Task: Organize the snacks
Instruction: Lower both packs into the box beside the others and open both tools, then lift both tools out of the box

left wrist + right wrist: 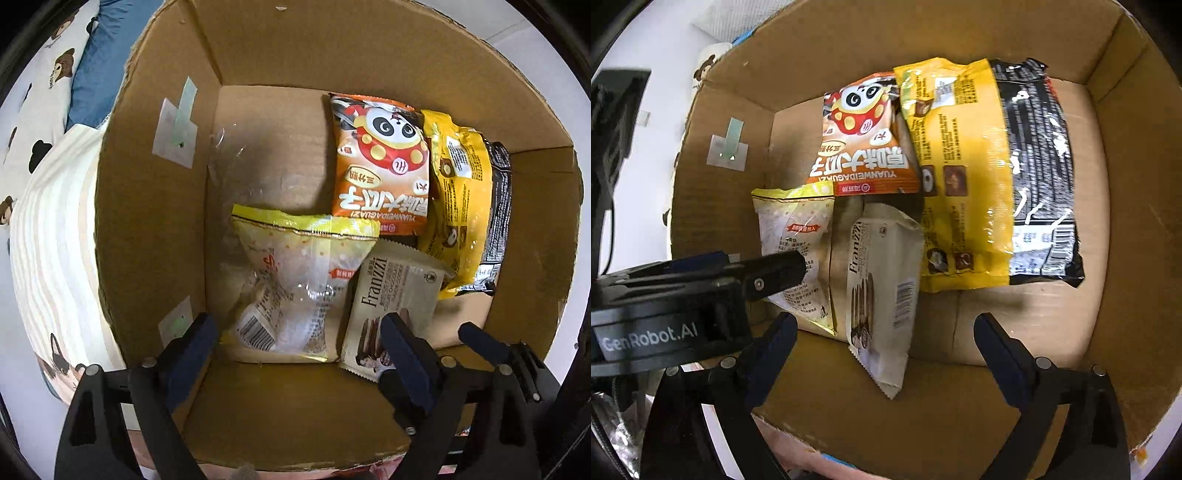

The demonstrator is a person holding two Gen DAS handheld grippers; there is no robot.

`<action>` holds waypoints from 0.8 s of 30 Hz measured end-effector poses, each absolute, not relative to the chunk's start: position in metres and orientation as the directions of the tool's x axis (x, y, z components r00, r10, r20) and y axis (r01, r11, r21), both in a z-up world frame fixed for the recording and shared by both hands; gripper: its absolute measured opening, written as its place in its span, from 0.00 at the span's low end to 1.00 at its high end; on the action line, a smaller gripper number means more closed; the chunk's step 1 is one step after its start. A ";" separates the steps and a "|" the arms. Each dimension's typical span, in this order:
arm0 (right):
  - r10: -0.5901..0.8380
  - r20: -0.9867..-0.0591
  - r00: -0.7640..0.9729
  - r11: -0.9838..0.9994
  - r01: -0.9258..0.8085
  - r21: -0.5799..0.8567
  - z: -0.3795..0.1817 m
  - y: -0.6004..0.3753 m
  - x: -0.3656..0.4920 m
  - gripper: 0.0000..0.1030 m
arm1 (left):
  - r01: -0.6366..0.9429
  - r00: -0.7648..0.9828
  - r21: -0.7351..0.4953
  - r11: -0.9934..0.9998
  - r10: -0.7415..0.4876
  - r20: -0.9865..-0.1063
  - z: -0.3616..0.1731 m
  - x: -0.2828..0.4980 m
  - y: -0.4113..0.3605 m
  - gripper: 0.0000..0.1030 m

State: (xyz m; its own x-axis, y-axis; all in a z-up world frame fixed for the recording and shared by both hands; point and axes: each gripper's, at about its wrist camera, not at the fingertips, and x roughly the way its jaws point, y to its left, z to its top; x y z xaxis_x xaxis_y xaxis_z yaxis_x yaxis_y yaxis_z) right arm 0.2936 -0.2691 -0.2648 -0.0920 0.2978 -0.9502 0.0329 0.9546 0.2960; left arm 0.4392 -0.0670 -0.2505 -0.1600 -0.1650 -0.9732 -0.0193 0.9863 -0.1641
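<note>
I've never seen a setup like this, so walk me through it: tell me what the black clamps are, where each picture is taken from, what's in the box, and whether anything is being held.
A person holds a two-finger gripper in each hand, and each carries a wide-angle camera looking along its fingers. One picture is from the left gripper, the other from the right gripper; both look down into a cardboard box. Inside lie an orange panda packet, a yellow packet over a black packet, a clear-and-yellow bag and a cream Franzzi wafer pack. Both grippers stand open with nothing gripped. The wafer pack and the clear bag lie below them, released.
</note>
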 end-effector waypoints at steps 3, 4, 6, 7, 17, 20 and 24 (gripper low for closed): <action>0.272 -0.960 -0.061 0.962 0.023 0.272 -0.255 -0.279 0.289 0.95 | -0.016 -0.127 -0.170 0.985 -0.171 -0.977 -0.242 0.426 -0.069 0.88; 0.271 -0.961 -0.053 0.963 0.022 0.270 -0.250 -0.284 0.287 0.95 | -0.016 -0.115 -0.169 0.985 -0.170 -0.979 -0.237 0.419 -0.069 0.88; 0.267 -0.964 -0.025 0.964 0.029 0.266 -0.242 -0.294 0.282 0.95 | -0.014 -0.076 -0.181 0.983 -0.182 -0.980 -0.230 0.415 -0.069 0.88; 0.264 -0.964 -0.014 0.964 0.031 0.264 -0.240 -0.298 0.281 0.95 | -0.014 -0.061 -0.186 0.983 -0.186 -0.981 -0.225 0.411 -0.068 0.88; 0.189 -0.968 0.164 0.980 0.033 0.197 -0.182 -0.331 0.238 0.95 | 0.028 0.204 -0.164 0.986 -0.166 -0.965 -0.159 0.356 -0.056 0.88; 0.172 -0.961 0.218 0.984 0.018 0.180 -0.166 -0.326 0.225 0.95 | 0.060 0.280 -0.138 0.989 -0.149 -0.948 -0.138 0.344 -0.062 0.88; 0.157 -0.947 0.279 0.987 -0.001 0.163 -0.140 -0.320 0.204 0.95 | 0.094 0.366 -0.110 0.989 -0.137 -0.920 -0.110 0.321 -0.062 0.88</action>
State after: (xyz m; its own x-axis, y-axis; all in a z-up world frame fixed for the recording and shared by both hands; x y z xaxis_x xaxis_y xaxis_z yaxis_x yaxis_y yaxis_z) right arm 0.2040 -0.3198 -0.1399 0.2787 0.1571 -0.9475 -0.0012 0.9866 0.1632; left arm 0.3215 -0.0622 -0.1098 0.3664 -0.1372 -0.9203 0.0942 0.9895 -0.1100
